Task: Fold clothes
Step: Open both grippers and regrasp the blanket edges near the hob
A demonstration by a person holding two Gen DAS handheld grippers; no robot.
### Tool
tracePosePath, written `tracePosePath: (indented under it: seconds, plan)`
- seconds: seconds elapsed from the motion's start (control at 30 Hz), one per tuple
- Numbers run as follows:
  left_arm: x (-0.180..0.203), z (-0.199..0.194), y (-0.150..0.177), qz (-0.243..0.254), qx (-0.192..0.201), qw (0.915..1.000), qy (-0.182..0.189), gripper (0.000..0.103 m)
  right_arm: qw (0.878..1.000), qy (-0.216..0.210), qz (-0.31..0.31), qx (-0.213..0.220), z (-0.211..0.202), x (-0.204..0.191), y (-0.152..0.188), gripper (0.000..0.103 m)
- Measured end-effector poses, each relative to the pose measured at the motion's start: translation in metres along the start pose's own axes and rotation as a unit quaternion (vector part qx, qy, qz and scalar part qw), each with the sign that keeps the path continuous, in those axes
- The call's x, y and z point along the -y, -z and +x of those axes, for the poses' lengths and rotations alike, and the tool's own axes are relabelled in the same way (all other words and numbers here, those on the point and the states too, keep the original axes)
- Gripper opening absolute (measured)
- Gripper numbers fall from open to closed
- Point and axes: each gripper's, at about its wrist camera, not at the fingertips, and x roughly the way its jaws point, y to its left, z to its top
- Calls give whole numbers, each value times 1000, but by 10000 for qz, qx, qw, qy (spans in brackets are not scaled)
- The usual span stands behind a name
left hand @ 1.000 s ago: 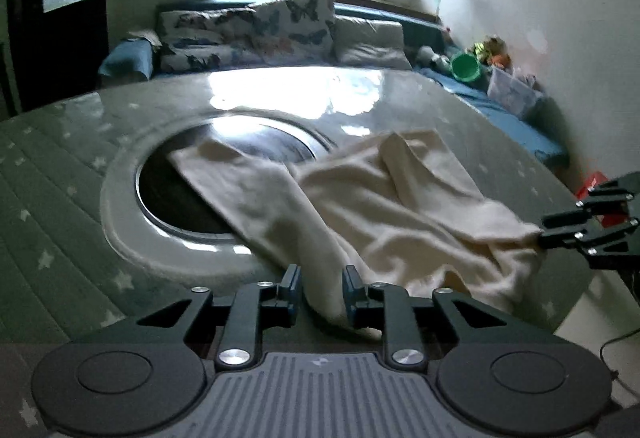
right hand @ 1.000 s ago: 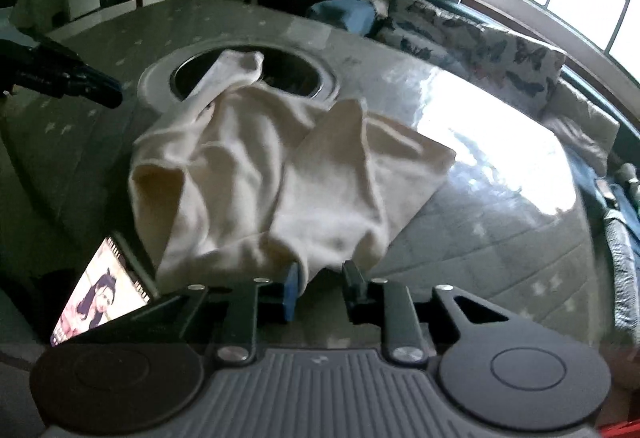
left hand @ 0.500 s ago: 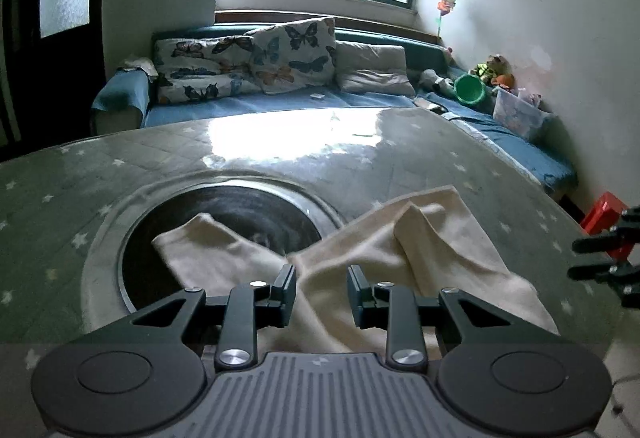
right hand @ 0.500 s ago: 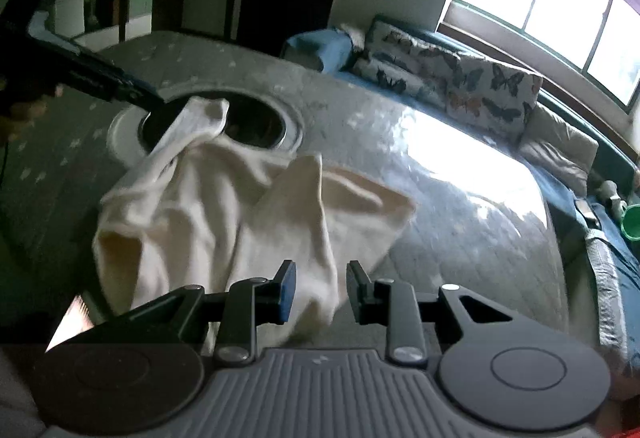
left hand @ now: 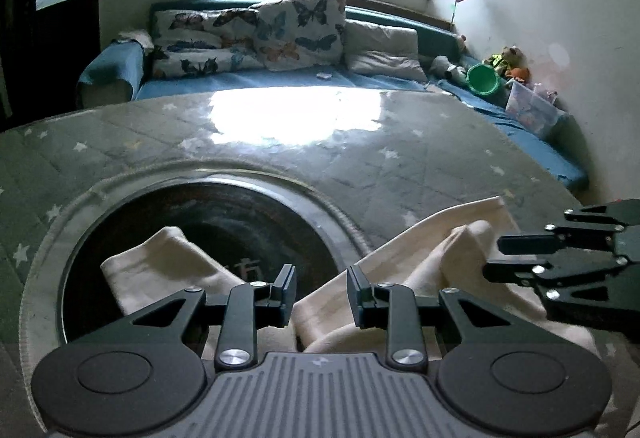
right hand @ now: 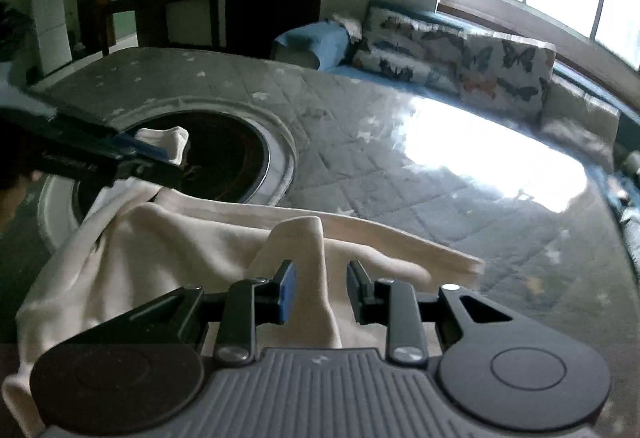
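Two grippers hang over one cream garment [right hand: 192, 250] that lies crumpled on the quilted table [left hand: 400, 158], its left end spilling into the dark round well [left hand: 192, 222] and its right end stretched flat toward the far right.

From its own camera, the left gripper [left hand: 320, 290] has jaws set narrowly apart with nothing pinched; a fold of cloth lies just below and beyond the tips, and a cloth end lies to their left inside the well. The right gripper [right hand: 320, 292] also stands narrowly parted. A raised ridge of cloth runs up between its pads, but gaps show on both sides, so I judge it not clamped.

The garment's long axis runs left to right across both views, from the well to the flat tongue on the right. Each gripper therefore sits near one half: the left one nearest the well end, the right one nearest the ridge and the tongue beyond it. In the left view the right gripper [left hand: 496, 258] hovers over the cloth's right edge.

The coming move likely turns on each jaw closing on the layer directly ahead, then drawing along that axis.
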Motion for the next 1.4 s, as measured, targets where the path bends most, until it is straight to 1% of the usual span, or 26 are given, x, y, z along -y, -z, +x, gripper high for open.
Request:
tracePosePath:
  seconds: [0.07, 0.17, 0.2, 0.23, 0.3, 0.37, 0.43, 0.53, 0.63, 0.77, 0.9, 1.0, 1.1, 1.2, 1.3, 1.4]
  plan:
    - [-4, 1, 3, 12, -50, 10000, -4, 31, 9999, -87, 80, -46, 11, 3, -1, 29]
    - [-7, 2, 7, 53, -117, 9999, -69, 35, 9994, -253, 196, -146, 21, 6, 2, 27]
    - [-8, 2, 8, 75, -130, 9999, -82, 36, 9991, -309, 246, -163, 22, 8, 4, 23]
    - [-9, 2, 10, 95, -150, 9998, -97, 37, 9987, -371, 301, -178, 22, 10, 5, 12]
    - [-10, 1, 12, 135, -165, 9997, -135, 39, 9983, -403, 400, -150, 16, 13, 6, 4]
    - [-9, -2, 14, 183, -152, 9996, -159, 41, 9986, -335, 396, -81, 7, 15, 8, 4]
    - [-8, -6, 14, 220, -103, 9996, -158, 44, 9994, -117, 335, 64, -8, 17, 11, 4]
    - [-5, -12, 13, 294, -10, 9995, -101, 44, 9988, 268, 332, 247, -35, 26, 20, 4]
    - [-3, -13, 11, 325, 22, 9994, -61, 44, 9962, 690, 425, 309, -60, 40, 33, 4]
    - [2, -10, 8, 365, 78, 9993, 72, 43, 9866, 1432, 720, 313, -94, 64, 62, 4]
    - [9, 1, 7, 480, -4, 9988, 74, 43, 9736, 1980, 1138, 53, -112, 87, 94, 4]
    - [7, 11, 8, 441, -139, 9989, 2, 43, 9661, 2164, 1381, -270, -117, 100, 116, 5]
    - [3, 15, 11, 437, -238, 9988, -24, 43, 9612, 2298, 1467, -425, -122, 106, 129, 8]
    - [1, 17, 13, 442, -356, 9984, -52, 43, 9580, 2499, 1371, -315, -128, 107, 127, 8]
    - [-1, 20, 17, 376, -473, 9982, -54, 43, 9577, 2579, 1270, -87, -134, 106, 115, 11]
    - [-1, 21, 18, 340, -469, 9983, -57, 42, 9642, 2375, 1172, 91, -129, 103, 97, 12]
